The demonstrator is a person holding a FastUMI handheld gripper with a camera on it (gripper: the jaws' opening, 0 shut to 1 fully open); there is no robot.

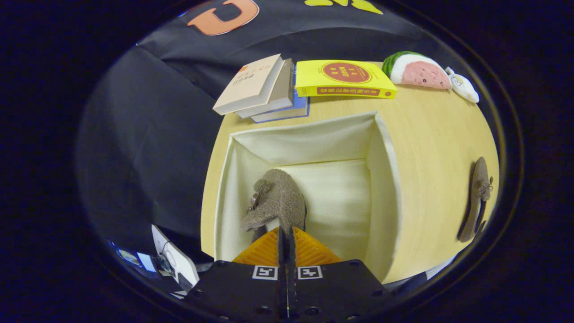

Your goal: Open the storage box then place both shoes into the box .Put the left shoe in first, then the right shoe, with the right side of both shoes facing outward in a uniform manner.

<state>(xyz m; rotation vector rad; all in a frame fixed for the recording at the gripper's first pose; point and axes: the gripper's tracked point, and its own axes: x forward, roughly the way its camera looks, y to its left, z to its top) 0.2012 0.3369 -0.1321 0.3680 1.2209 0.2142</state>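
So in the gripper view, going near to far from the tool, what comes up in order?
Tool shut on the brown shoe → inside of the open storage box → stack of books at the table's far edge.

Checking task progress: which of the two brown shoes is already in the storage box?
The shoe held just ahead of the gripper, inside the open white box. The other shoe lies on the table, outside the box's right wall.

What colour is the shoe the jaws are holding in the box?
Fuzzy grey-brown, seen in the gripper view: the shoe is pinched by the gripper inside the cream box.
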